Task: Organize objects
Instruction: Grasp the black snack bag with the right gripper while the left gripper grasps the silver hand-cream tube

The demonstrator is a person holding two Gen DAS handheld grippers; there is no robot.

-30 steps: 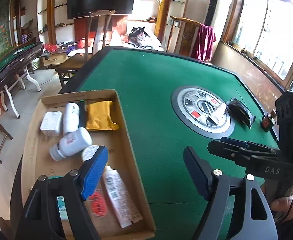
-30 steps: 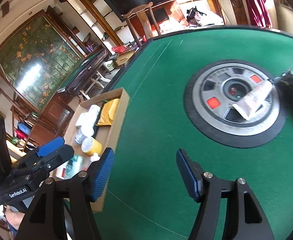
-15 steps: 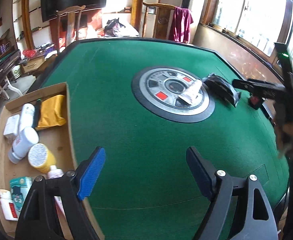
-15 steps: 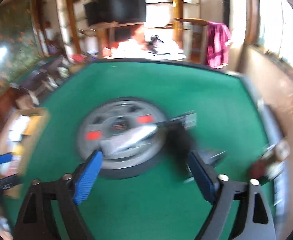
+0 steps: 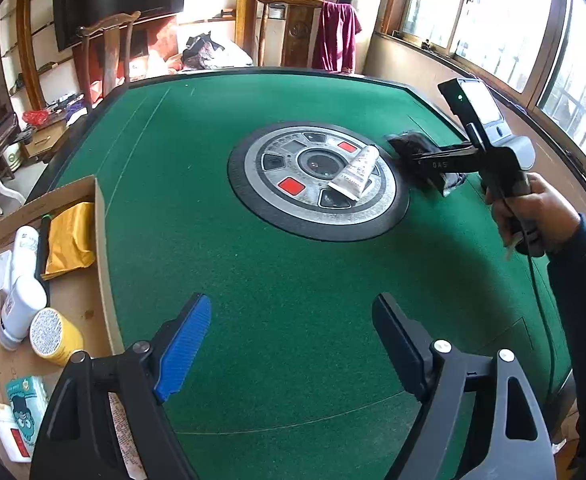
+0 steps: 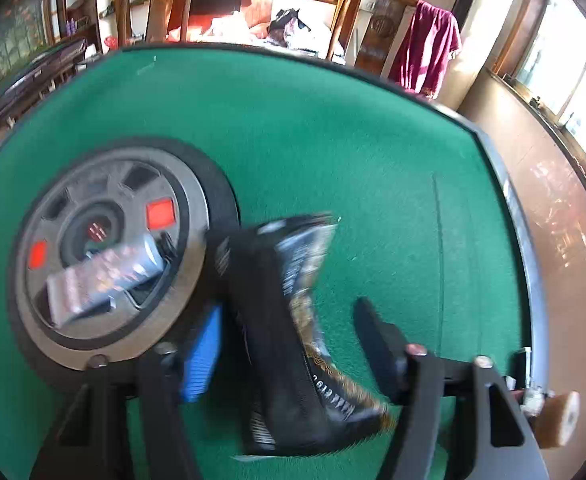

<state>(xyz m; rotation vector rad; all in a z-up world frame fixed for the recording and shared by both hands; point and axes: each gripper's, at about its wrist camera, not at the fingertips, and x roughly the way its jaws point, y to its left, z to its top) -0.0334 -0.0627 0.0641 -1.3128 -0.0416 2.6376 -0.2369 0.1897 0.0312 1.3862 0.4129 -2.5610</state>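
Observation:
A black printed pouch (image 6: 293, 328) lies on the green felt table (image 6: 333, 152), just right of the round centre panel (image 6: 105, 248). My right gripper (image 6: 289, 340) is open, with its jaws on either side of the pouch. In the left wrist view the right gripper (image 5: 425, 160) reaches over the pouch (image 5: 413, 148). A white tube (image 5: 357, 174) lies on the centre panel (image 5: 317, 178). My left gripper (image 5: 293, 344) is open and empty above the felt, beside the cardboard tray (image 5: 101, 248).
The tray holds a yellow packet (image 5: 71, 236), a white bottle (image 5: 23, 308), a yellow-lidded jar (image 5: 55, 336) and small boxes. A small brown-capped item (image 6: 553, 412) sits at the table's right rim. Chairs and shelves stand beyond the far edge.
My right gripper has swung right and moved forward onto the black pouch, which now lies between its jaws. My left gripper has turned from the tray toward the table centre.

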